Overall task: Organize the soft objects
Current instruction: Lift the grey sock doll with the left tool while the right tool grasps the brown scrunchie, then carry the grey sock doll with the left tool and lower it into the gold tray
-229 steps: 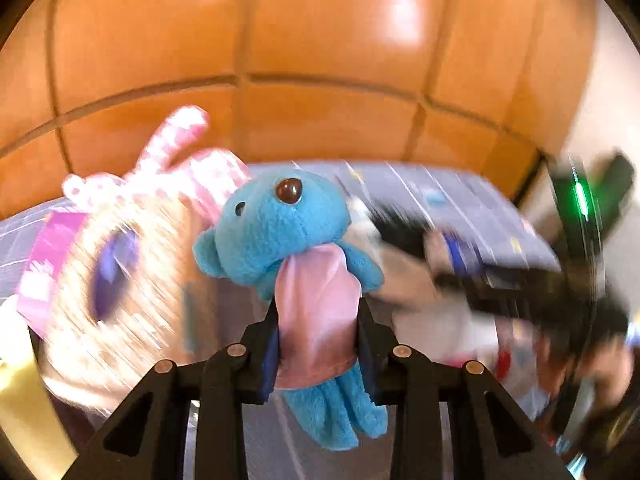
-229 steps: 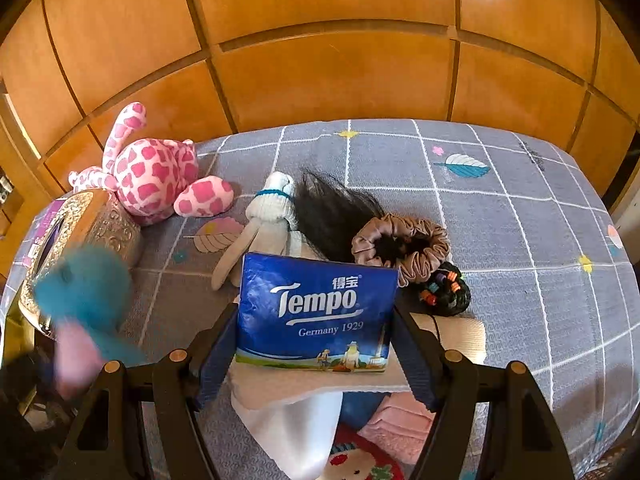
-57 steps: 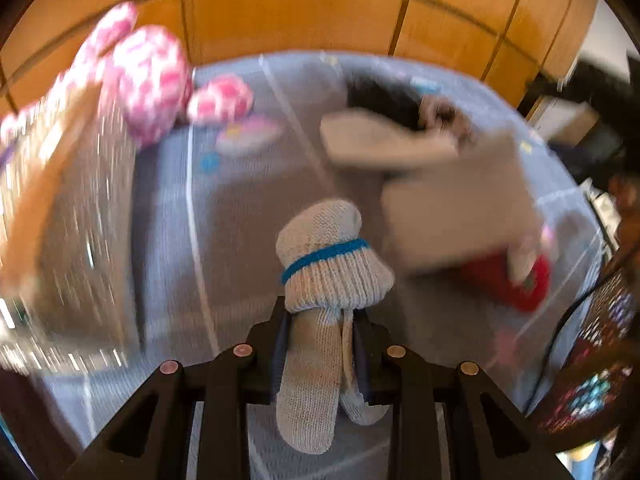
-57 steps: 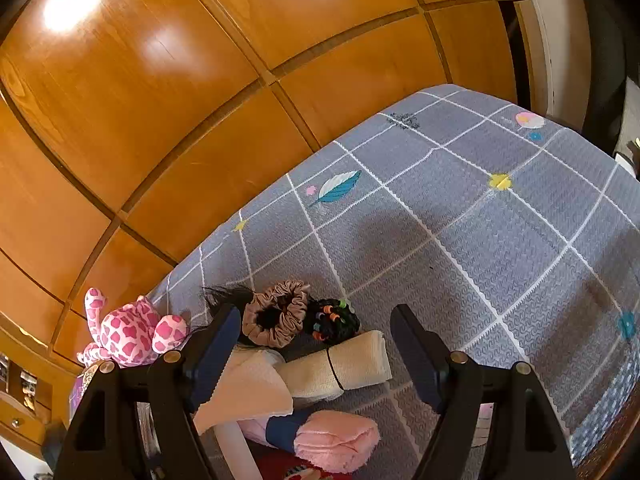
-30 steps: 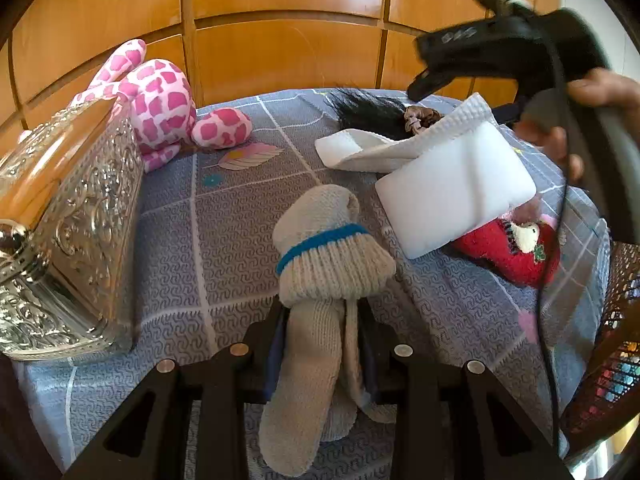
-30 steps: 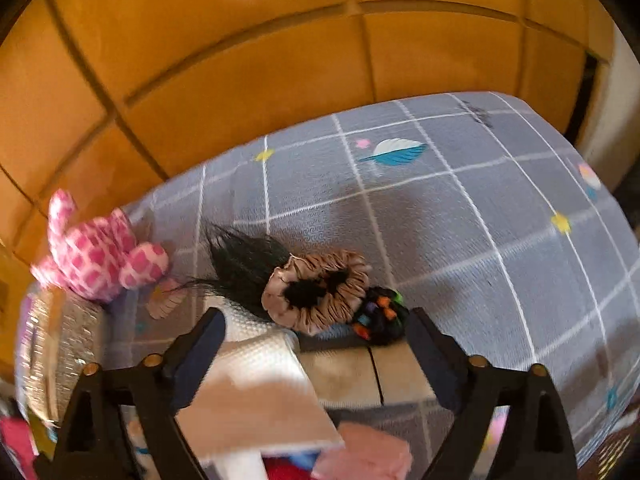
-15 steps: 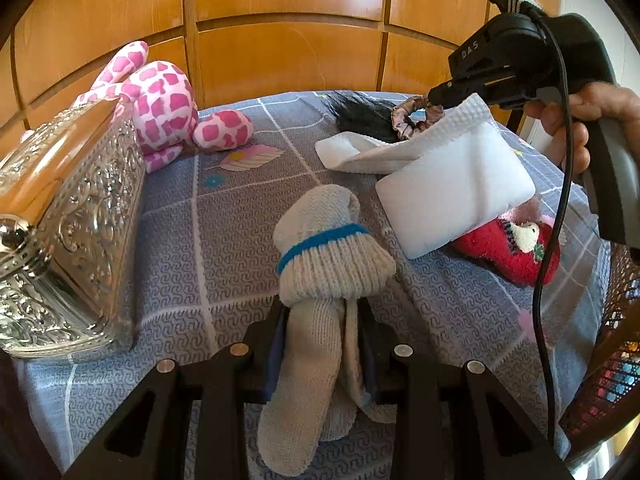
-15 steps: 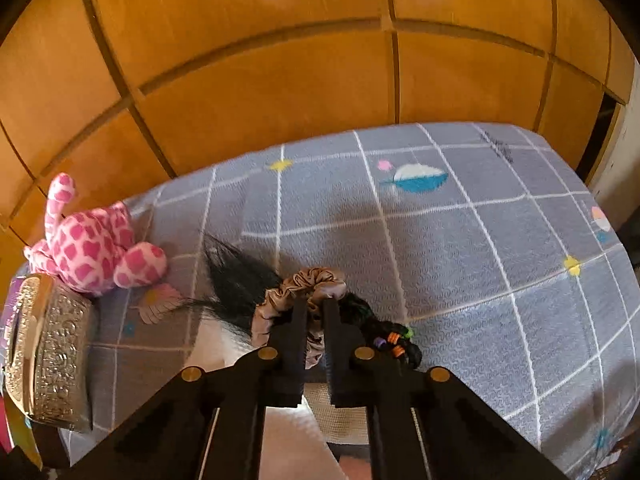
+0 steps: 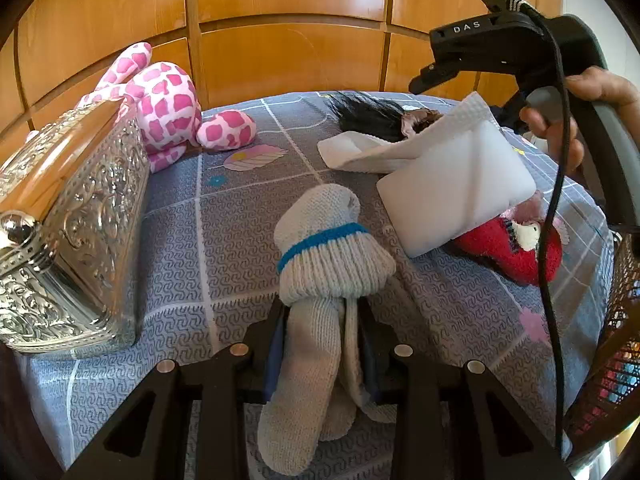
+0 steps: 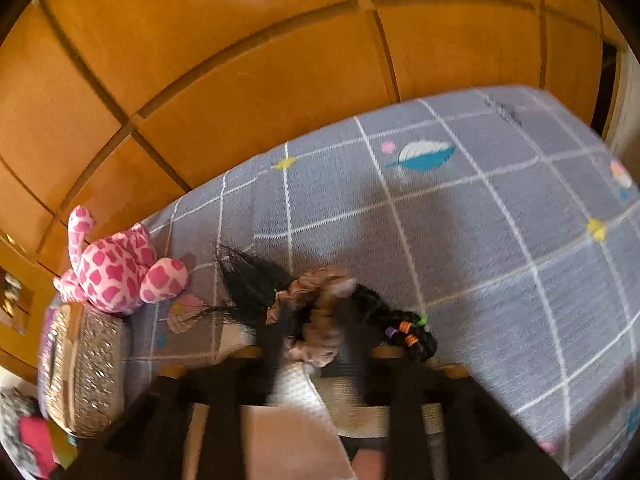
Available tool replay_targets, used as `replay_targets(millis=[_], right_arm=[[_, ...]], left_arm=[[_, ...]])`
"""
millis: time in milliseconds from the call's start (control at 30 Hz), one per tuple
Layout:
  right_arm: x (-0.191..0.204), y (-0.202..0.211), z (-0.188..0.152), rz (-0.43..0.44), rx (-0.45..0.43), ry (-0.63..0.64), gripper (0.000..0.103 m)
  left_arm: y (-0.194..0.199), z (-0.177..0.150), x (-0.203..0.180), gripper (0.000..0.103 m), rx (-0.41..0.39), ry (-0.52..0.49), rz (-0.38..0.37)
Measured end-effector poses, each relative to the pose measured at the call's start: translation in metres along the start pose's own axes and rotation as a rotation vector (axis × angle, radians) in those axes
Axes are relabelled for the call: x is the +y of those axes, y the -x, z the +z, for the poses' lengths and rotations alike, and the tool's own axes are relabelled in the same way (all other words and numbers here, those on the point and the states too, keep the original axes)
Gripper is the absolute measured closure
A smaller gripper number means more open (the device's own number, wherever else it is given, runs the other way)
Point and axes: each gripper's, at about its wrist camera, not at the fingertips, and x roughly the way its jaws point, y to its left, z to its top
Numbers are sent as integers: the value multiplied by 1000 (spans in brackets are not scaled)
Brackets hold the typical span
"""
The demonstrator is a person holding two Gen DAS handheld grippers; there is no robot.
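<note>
Left tongs (image 9: 322, 354) grip sock (image 9: 320, 280); silver box (image 9: 68, 236) shut

My left camera sits low and close over the bedspread (image 9: 224, 248), looking forward past the sock (image 9: 320, 264) toward the wooden wall (image 9: 288, 48). My right camera looks down from higher up, blurred. Both views share the pink toy (image 9: 164, 108) (image 10: 116, 268), the silver box (image 9: 68, 216) (image 10: 84, 372) and the black hair (image 9: 368, 114) (image 10: 256, 284).
</note>
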Motion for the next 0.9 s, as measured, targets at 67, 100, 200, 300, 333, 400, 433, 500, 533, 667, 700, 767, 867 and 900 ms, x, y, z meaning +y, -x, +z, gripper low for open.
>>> replay_targets(millis=[67, 100, 200, 300, 333, 400, 433, 500, 533, 667, 700, 767, 867, 900], right_arm=[[-1, -2, 0, -8, -3, -10, 28], [0, -3, 0, -14, -4, -8, 26], [5, -11, 0, -38, 19, 17, 21], [17, -27, -6, -95, 65, 97, 21], [19, -31, -9, -126, 79, 127, 22], [28, -34, -14, -208, 73, 202, 81], [29, -34, -16, -207, 69, 216, 92], [23, -30, -15, -196, 57, 206, 93], [21, -28, -15, -192, 49, 203, 94], [15, -28, -14, -200, 59, 184, 94], [15, -27, -13, -204, 58, 181, 94], [16, -23, -13, -202, 41, 183, 94], [18, -16, -11, -193, 2, 186, 94], [19, -14, -10, -190, -10, 185, 94]], left_arm=[[0, 0, 0, 69, -1, 4, -1], [1, 0, 0, 69, -2, 4, 0], [1, 0, 0, 69, -1, 7, -1], [1, 0, 0, 69, -2, 6, 0], [2, 0, -1, 69, -2, 5, 1], [1, 1, -1, 69, 0, 5, 1], [1, 2, -2, 70, 5, 3, 0], [0, 5, -2, 72, 16, -1, -3], [0, 6, -1, 73, 23, 1, -7], [1, 19, 3, 77, 66, 23, -29], [1, 22, 5, 77, 70, 33, -34], [7, 33, 10, 77, 55, 58, -38], [25, 59, 21, 77, 2, 103, -57], [30, 67, 25, 77, -14, 114, -58]])
